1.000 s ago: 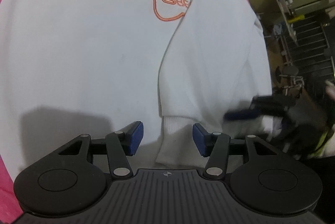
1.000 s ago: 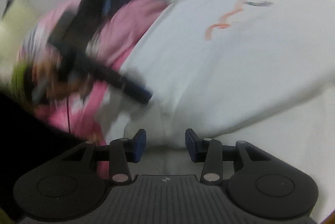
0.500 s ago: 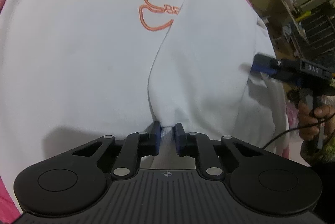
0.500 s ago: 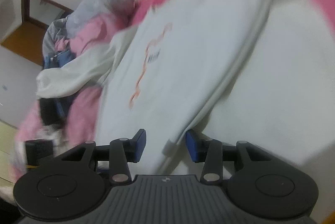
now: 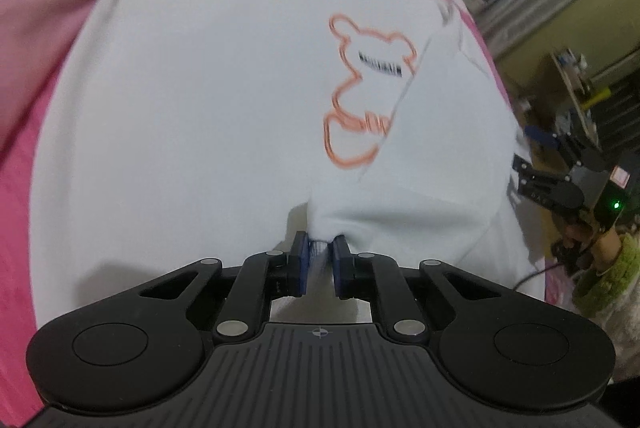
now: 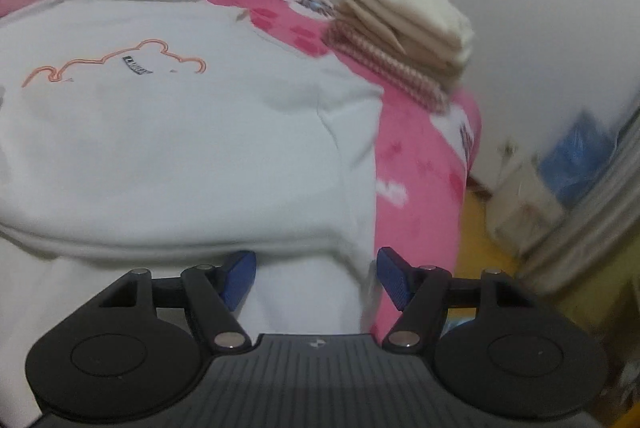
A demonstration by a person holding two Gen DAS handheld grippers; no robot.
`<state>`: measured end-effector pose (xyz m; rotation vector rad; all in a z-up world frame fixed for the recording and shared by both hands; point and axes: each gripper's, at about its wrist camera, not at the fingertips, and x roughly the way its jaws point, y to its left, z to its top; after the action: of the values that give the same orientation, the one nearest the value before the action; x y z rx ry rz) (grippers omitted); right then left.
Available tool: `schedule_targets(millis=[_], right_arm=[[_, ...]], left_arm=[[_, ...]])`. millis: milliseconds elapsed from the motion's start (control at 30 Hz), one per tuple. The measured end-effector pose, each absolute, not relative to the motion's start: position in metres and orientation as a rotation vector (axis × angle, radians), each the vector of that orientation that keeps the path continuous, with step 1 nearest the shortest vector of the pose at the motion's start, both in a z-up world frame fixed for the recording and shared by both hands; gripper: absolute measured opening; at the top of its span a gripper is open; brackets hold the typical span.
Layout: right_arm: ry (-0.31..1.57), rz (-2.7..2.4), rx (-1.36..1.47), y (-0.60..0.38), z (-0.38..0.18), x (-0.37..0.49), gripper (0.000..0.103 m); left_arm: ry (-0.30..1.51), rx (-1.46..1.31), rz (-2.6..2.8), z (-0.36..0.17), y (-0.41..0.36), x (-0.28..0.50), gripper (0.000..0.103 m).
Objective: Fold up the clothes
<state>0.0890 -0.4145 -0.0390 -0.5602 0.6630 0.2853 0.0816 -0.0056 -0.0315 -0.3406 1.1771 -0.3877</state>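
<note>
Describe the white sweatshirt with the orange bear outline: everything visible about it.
The white sweatshirt lies spread front-up on the pink bedding. It looks like soft, thick knit, with an orange bear outline and a small dark text label on the chest. One sleeve is folded across the front; its ribbed cuff is pinched by the left gripper. The open right gripper sits at its side edge.

We find one printed label on the sweatshirt [image 5: 200, 131]: a small black bar [image 5: 380, 69] inside the orange bear outline [image 5: 360, 99]. Its letters are smeared in the left wrist view and too small in the right wrist view [image 6: 136, 66]; we cannot read them. Orange lettering at the bear's base is half covered by the folded sleeve [image 5: 432, 155] and also unreadable. We read no other text.
</note>
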Motion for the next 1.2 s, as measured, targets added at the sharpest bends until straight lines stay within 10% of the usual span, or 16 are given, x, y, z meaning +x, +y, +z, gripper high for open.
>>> schedule_targets(millis=[433, 1000, 1100, 1200], right_arm=[[0.787, 0.823, -0.487, -0.396, 0.029, 0.080, 0.072], [0.863, 1.089, -1.285, -0.246, -0.021, 0.230, 0.071], [0.927, 1.104, -1.257, -0.247, -0.025, 0.234, 0.054], [0.958, 1.092, -1.194, -0.256, -0.020, 0.231, 0.009]], left_arm=[[1.244, -0.356, -0.446, -0.030, 0.003, 0.068, 0.010], [1.187, -0.217, -0.475, -0.037, -0.002, 0.052, 0.010], [1.191, -0.220, -0.487, -0.038, 0.003, 0.054, 0.010], [1.195, -0.227, -0.485, -0.037, 0.009, 0.060, 0.010]])
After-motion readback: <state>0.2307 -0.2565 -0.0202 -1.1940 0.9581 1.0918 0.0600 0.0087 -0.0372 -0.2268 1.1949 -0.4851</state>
